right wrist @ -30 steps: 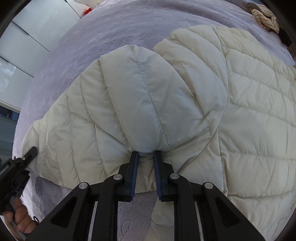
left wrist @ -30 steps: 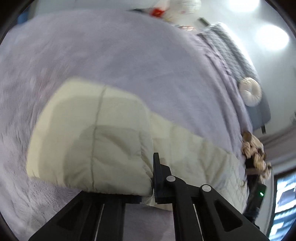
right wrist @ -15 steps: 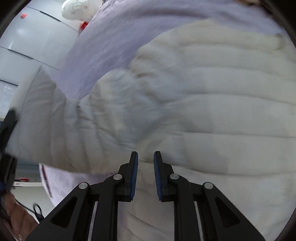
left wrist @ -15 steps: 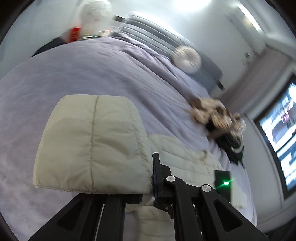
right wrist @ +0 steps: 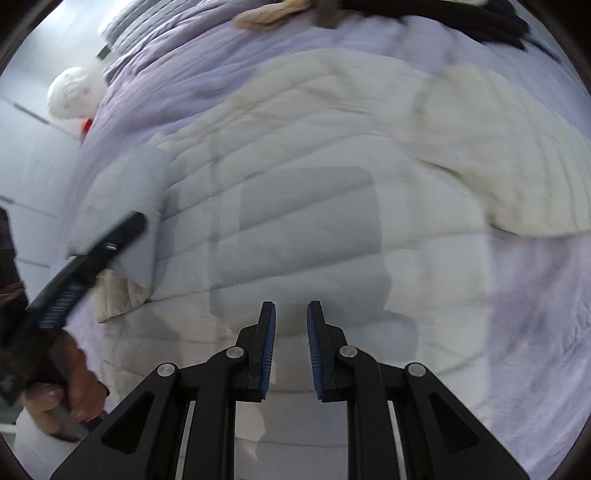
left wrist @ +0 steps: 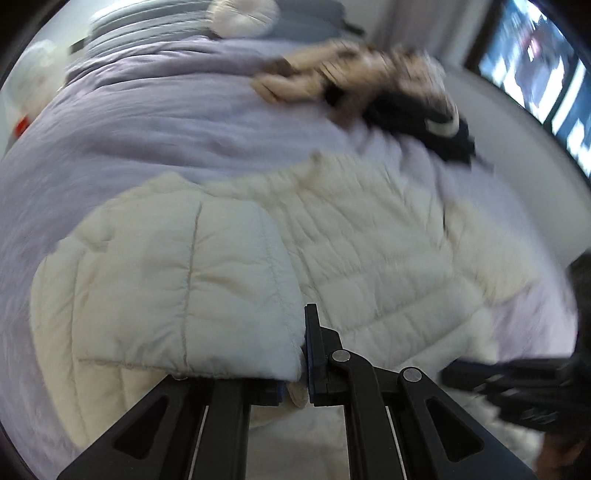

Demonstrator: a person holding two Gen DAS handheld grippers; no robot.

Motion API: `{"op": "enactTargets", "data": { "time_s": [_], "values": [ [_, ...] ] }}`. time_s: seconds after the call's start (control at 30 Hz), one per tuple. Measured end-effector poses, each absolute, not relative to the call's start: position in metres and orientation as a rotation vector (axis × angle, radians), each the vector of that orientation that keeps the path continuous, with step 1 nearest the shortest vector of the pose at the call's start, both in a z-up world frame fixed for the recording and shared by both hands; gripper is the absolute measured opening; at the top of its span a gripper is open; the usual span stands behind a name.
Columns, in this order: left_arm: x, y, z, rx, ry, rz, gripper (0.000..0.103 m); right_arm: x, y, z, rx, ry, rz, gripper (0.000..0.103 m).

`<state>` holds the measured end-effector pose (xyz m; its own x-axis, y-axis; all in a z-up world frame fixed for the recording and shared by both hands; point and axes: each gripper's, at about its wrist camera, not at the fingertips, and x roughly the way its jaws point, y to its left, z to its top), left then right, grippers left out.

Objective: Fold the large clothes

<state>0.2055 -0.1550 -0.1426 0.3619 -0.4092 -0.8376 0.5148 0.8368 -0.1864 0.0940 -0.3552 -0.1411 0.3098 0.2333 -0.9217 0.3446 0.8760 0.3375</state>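
Note:
A cream quilted jacket [left wrist: 369, 258] lies spread on the lavender bedspread [left wrist: 147, 122]. My left gripper [left wrist: 299, 350] is shut on the edge of a jacket flap [left wrist: 184, 288], which hangs over the jacket body. In the right wrist view the left gripper [right wrist: 110, 240] is a blurred black finger at the left, with a hand [right wrist: 62, 387] behind it. My right gripper [right wrist: 291, 314] hovers over the jacket [right wrist: 332, 147]. Its blue pads stand a little apart on a blurred grey fold [right wrist: 306, 229] of the jacket. In the left wrist view the right gripper [left wrist: 517, 384] is a dark blur at the lower right.
A pile of tan clothes [left wrist: 369, 77] and a black garment [left wrist: 424, 122] lie on the bed beyond the jacket. A round white cushion [left wrist: 240, 18] sits at the headboard and a lit screen [left wrist: 535, 55] hangs on the right wall. A white plush toy [right wrist: 74, 92] stands at the bed's far side.
Both grippers swept fast across the bed with their jacket parts. The left view rolled round; its flap now hangs over the jacket body. The right gripper moved over the quilted back.

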Motion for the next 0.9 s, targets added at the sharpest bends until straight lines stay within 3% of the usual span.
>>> {"op": "enactTargets", "data": {
  "time_s": [0.17,0.2,0.23,0.27,0.3,0.57,0.6,0.63,0.7,0.73,0.9],
  "values": [
    [0.194,-0.182,-0.160,0.267,1.064,-0.567,0.010,0.075,-0.377,-0.147,0.583,1.265,-0.111,0.020],
    [0.195,-0.183,-0.161,0.275,1.063,-0.563,0.018,0.074,-0.379,-0.150,0.588,1.263,-0.114,0.020],
    [0.191,-0.182,-0.160,0.291,1.067,-0.553,0.032,0.072,-0.384,-0.151,0.600,1.257,-0.116,0.020],
    [0.188,-0.181,-0.158,0.302,1.065,-0.536,0.071,0.070,-0.388,-0.151,0.608,1.253,-0.119,0.020],
    [0.186,-0.181,-0.157,0.309,1.052,-0.520,0.087,0.072,-0.388,-0.151,0.612,1.252,-0.120,0.020],
    [0.168,-0.142,-0.124,0.243,1.020,-0.538,0.087,0.095,-0.374,-0.146,0.582,1.246,-0.106,0.021],
    [0.168,-0.131,-0.117,0.212,1.003,-0.542,0.087,0.100,-0.368,-0.144,0.564,1.243,-0.094,0.030],
    [0.169,-0.125,-0.113,0.199,0.990,-0.535,0.087,0.106,-0.362,-0.142,0.546,1.240,-0.085,0.049],
    [0.171,-0.097,-0.103,0.178,0.952,-0.452,0.087,0.118,-0.344,-0.134,0.478,1.223,-0.060,0.076],
    [0.175,-0.081,-0.100,0.165,0.942,-0.405,0.087,0.126,-0.330,-0.127,0.431,1.201,-0.031,0.080],
    [0.215,0.003,-0.113,0.064,0.974,-0.125,0.087,0.160,-0.256,-0.110,0.140,1.148,0.051,0.080]
  ]
}}
